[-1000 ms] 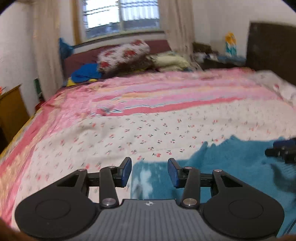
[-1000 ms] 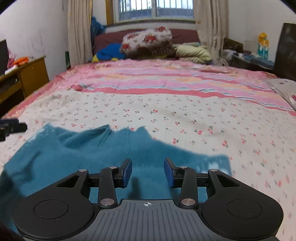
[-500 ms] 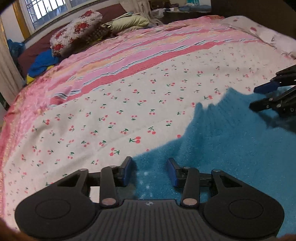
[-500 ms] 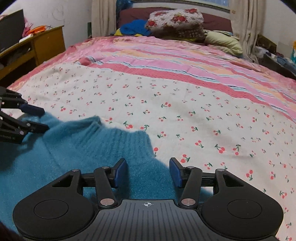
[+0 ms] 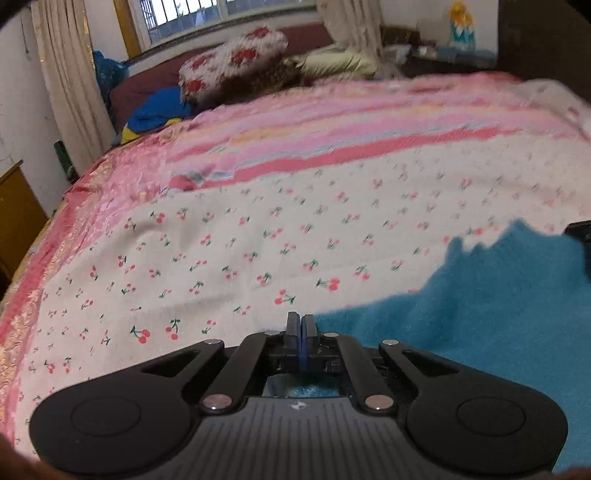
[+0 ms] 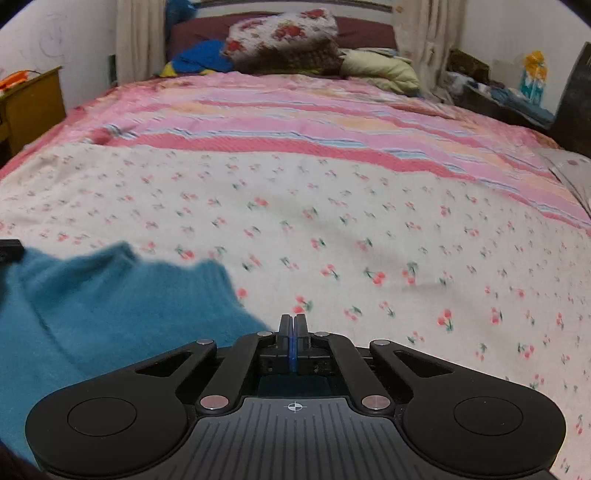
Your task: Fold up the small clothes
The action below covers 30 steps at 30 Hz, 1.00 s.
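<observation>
A: On the bed [image 6: 332, 206], beyond both tools, how much open room lies ahead?

B: Plenty. The cherry-print sheet [image 5: 258, 240] runs bare up to the pink striped blanket [image 6: 295, 122], and the pillows [image 6: 284, 29] sit far off at the head.

A: And the sweater?

B: A fuzzy teal sweater [image 5: 480, 314] lies at the near edge of the bed. Its ribbed edge stands up between the two tools.

A: What are the tools doing?

B: The left tool [image 5: 300, 325] has its blue pads pressed together at the sweater's left border, with teal knit showing beneath the jaws. The right tool [image 6: 293, 326] is likewise clamped at the sweater's [image 6: 92, 314] right border.

A: The room around?

B: Curtains [image 5: 70, 74] frame a window [image 5: 192, 11]; a wooden cabinet [image 6: 29, 103] stands left of the bed.
</observation>
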Motion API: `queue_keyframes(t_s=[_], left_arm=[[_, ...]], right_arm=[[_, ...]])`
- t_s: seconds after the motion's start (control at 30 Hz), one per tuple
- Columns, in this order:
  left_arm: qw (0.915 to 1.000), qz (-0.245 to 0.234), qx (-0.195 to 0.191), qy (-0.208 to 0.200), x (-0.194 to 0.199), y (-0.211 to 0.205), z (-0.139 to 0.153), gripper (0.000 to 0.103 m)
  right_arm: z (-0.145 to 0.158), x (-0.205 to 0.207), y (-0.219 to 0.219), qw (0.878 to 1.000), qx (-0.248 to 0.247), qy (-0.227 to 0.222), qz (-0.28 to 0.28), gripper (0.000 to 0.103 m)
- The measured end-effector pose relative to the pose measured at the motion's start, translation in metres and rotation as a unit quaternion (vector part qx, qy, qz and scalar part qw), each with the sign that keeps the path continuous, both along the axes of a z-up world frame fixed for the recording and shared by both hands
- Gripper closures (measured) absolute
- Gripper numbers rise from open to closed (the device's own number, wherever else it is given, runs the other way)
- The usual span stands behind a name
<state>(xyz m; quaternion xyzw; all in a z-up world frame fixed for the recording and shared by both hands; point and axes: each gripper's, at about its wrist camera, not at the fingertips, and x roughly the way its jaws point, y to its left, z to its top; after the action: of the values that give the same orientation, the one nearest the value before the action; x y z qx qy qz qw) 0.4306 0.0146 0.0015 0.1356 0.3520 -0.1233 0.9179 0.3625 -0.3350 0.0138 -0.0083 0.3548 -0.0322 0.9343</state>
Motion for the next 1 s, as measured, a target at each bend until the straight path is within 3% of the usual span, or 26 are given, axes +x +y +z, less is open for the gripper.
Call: queue_keyframes(t_s=[0.1,0.13,0.23,0.27,0.3,0.37,0.43,0.47,0.5,0.57,0.7,0.8,1.0], left_arm=[[0.9997,-0.013,-0.021,0.001,-0.002,0.006,0.013,0.092],[0.9991,-0.023,-0.035,0.005,-0.001,0.006,0.016,0.092],[0.9963,-0.057,-0.062,0.015,0.0,0.002,0.022,0.089],[0.9955,-0.071,-0.06,0.019,0.0,-0.002,0.021,0.082],[0.9941,-0.087,-0.058,0.03,0.002,-0.006,0.02,0.074],[0.9924,-0.104,-0.043,0.049,0.004,-0.017,0.014,0.068],[0.9948,-0.085,0.025,0.05,0.006,-0.027,-0.001,0.067],[0.9947,-0.077,0.054,0.041,0.004,-0.029,-0.009,0.068],[0.9951,-0.076,0.058,0.028,0.0,-0.03,-0.011,0.068],[0.9966,-0.051,0.064,0.01,-0.005,-0.034,-0.011,0.071],[0.9982,0.0,0.059,-0.003,-0.006,-0.036,-0.014,0.072],[0.9981,0.004,0.061,-0.001,-0.01,-0.04,-0.005,0.072],[0.9999,0.002,-0.005,-0.016,-0.052,-0.011,0.038,0.072]], right_arm=[[0.014,-0.008,-0.008,0.998,0.048,-0.027,0.021,0.093],[0.017,-0.008,-0.01,0.997,0.055,-0.031,0.033,0.085],[0.023,-0.003,-0.006,0.997,0.048,-0.032,0.06,0.062],[0.022,0.001,-0.003,0.996,0.043,-0.024,0.073,0.061],[0.021,0.004,0.0,0.995,0.042,-0.017,0.083,0.061],[0.019,0.008,0.004,0.993,0.053,0.001,0.107,0.06],[0.013,0.012,0.011,0.992,0.043,0.023,0.115,0.062],[0.008,0.013,0.015,0.994,0.023,0.03,0.104,0.07],[0.005,0.012,0.021,0.994,0.002,0.034,0.1,0.074],[0.005,0.007,0.026,0.996,-0.026,0.029,0.082,0.094],[0.005,0.004,0.019,1.0,-0.002,0.019,0.024,0.095],[0.007,0.001,0.04,0.997,-0.066,0.02,0.03,0.094],[0.056,-0.06,0.029,0.997,-0.009,-0.044,0.057,0.088]])
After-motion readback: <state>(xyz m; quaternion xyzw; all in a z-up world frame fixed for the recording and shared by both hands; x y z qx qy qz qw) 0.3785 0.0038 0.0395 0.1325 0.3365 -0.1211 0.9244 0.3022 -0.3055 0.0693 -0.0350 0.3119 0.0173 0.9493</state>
